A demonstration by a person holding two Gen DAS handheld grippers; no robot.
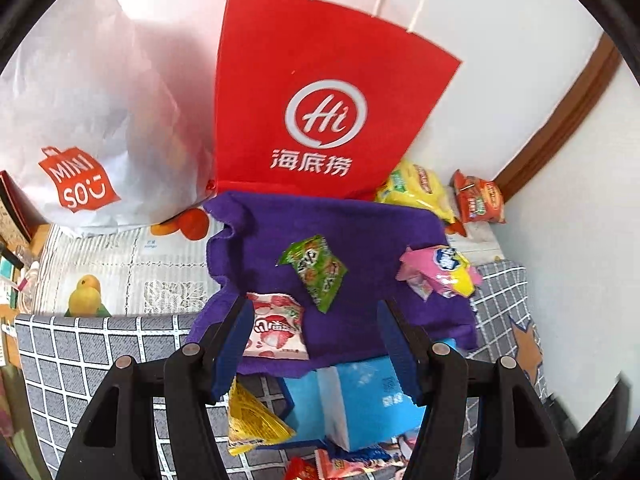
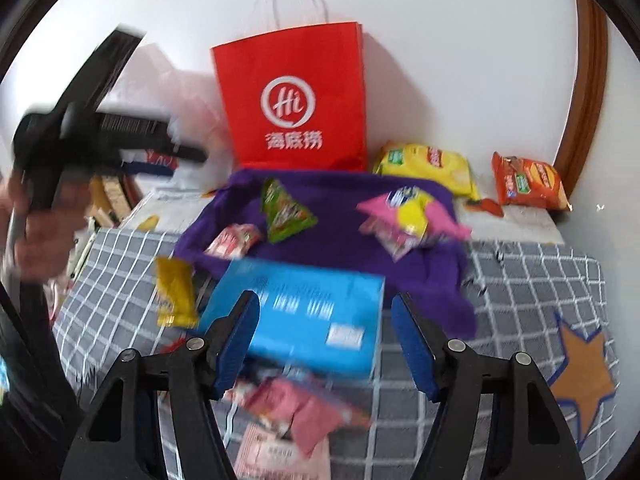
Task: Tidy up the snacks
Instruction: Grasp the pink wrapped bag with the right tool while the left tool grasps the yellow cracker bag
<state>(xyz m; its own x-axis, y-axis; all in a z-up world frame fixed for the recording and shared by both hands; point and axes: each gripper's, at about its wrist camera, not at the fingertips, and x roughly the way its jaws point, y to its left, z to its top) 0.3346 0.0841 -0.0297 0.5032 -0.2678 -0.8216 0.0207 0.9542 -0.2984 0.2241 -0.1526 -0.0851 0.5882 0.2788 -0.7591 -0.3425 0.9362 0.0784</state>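
Snacks (image 1: 314, 272) loose on purple cloth (image 1: 360, 232) before red bag (image 1: 320, 92); both jaws released, empty.

The right tongs (image 2: 324, 340) stand open over a blue box (image 2: 304, 316) on the grey checked desk (image 2: 520, 288) — nothing between the pads. Behind it a purple cloth (image 2: 340, 216) carries green (image 2: 286, 212), pink-and-yellow (image 2: 412, 216) and red-white (image 2: 234, 242) snack packets, a red paper bag (image 2: 292, 100) behind. At left, blurred, a hand (image 2: 36, 224) holds the left tongs (image 2: 100, 136) — their state is unreadable.
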